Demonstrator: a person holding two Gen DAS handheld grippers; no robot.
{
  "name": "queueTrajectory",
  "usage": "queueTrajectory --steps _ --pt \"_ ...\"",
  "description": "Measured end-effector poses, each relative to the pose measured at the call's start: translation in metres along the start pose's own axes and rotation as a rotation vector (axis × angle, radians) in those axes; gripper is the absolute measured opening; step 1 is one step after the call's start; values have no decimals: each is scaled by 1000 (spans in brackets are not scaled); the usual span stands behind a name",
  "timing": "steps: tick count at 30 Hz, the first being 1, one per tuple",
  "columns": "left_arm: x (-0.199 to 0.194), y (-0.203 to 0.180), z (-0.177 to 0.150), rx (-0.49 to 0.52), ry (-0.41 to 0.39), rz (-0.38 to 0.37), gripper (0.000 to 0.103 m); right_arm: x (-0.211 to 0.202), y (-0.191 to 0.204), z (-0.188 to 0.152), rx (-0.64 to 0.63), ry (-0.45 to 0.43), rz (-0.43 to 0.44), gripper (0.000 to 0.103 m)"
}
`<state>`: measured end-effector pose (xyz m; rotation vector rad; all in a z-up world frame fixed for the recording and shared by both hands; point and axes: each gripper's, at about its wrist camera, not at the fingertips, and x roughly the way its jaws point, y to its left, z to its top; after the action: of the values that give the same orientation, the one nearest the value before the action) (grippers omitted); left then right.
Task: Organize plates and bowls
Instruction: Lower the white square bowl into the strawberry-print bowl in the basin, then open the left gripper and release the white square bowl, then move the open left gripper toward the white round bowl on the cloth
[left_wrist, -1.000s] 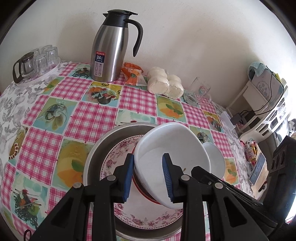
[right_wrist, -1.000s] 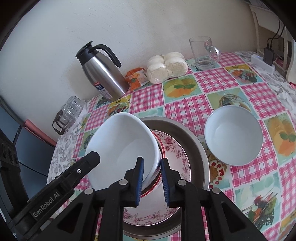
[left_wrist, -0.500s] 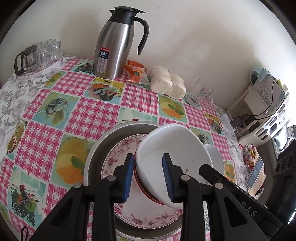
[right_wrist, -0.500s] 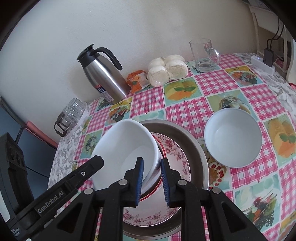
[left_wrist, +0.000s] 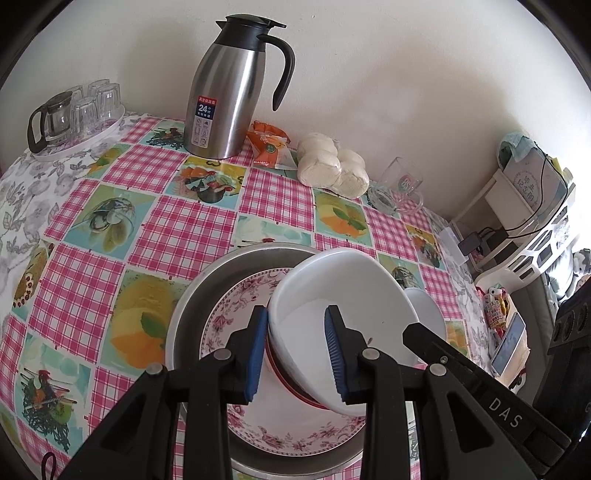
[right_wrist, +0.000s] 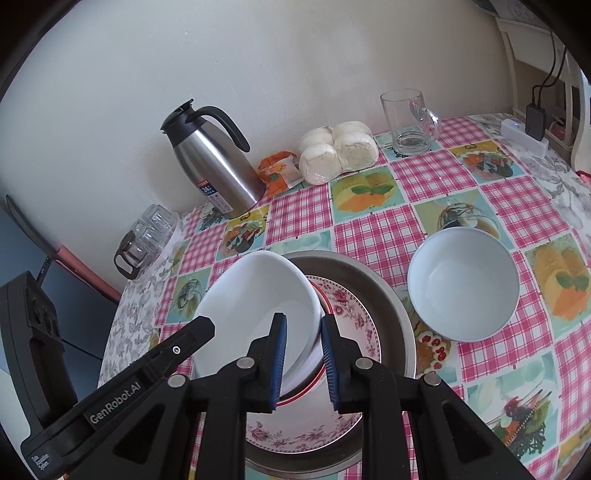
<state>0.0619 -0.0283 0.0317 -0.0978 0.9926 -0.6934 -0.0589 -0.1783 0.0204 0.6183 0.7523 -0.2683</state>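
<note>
A white bowl (left_wrist: 343, 295) (right_wrist: 258, 299), nested in a red-rimmed one, hangs tilted over a floral plate (left_wrist: 229, 314) (right_wrist: 354, 317) that lies in a round metal pan (left_wrist: 192, 302) (right_wrist: 391, 302). My left gripper (left_wrist: 295, 350) is shut on the bowl's left rim, one pad outside the wall and one inside. At the opposite rim my right gripper (right_wrist: 303, 358) is shut on the same nested bowls. A second white bowl (right_wrist: 463, 284) (left_wrist: 424, 310) stands upright on the checked cloth, just right of the pan.
Along the wall stand a steel thermos jug (left_wrist: 229, 92), an orange packet (left_wrist: 267, 144), a bag of white buns (left_wrist: 332, 166) and a glass mug (right_wrist: 406, 122). A tray of glasses (left_wrist: 74, 110) sits far left. A cluttered white shelf (left_wrist: 517, 206) lies beyond the table's right edge.
Both views have shifted only slightly. The bowl stays gripped at both rims over the plate.
</note>
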Motion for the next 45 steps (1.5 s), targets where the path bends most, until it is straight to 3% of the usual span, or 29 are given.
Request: queueTrajectory --steps 10,14,21,24,26,29,31,33,40,45 --pt "-16 2 4 -8 -84 21 35 -13 -3 5 -10 -54 -29 22" --pt "-22 4 6 -17 -116 74 55 -17 -4 6 -26 -77 -70 22" --pt "-17 13 7 -46 -90 194 71 -15 -1 6 -79 -92 -150 59" --pt "-13 21 6 -74 -76 250 84 -14 -1 5 -92 -95 -172 65" --pt "-12 27 5 -95 -73 279 85 -13 -3 5 -93 -92 -180 76" --pt "-12 34 3 -113 -84 316 87 -11 -4 5 -94 -89 -185 79" --pt "-14 37 2 -123 -98 347 96 -11 -4 5 -97 -90 -189 86" --pt "-16 40 2 -127 -111 364 97 -11 -4 5 -104 -96 -193 97" --pt "-18 45 3 -141 -124 431 98 -11 -3 4 -120 -106 -211 103" --pt "-30 39 4 -138 -203 402 98 -15 -9 7 -111 -128 -227 103"
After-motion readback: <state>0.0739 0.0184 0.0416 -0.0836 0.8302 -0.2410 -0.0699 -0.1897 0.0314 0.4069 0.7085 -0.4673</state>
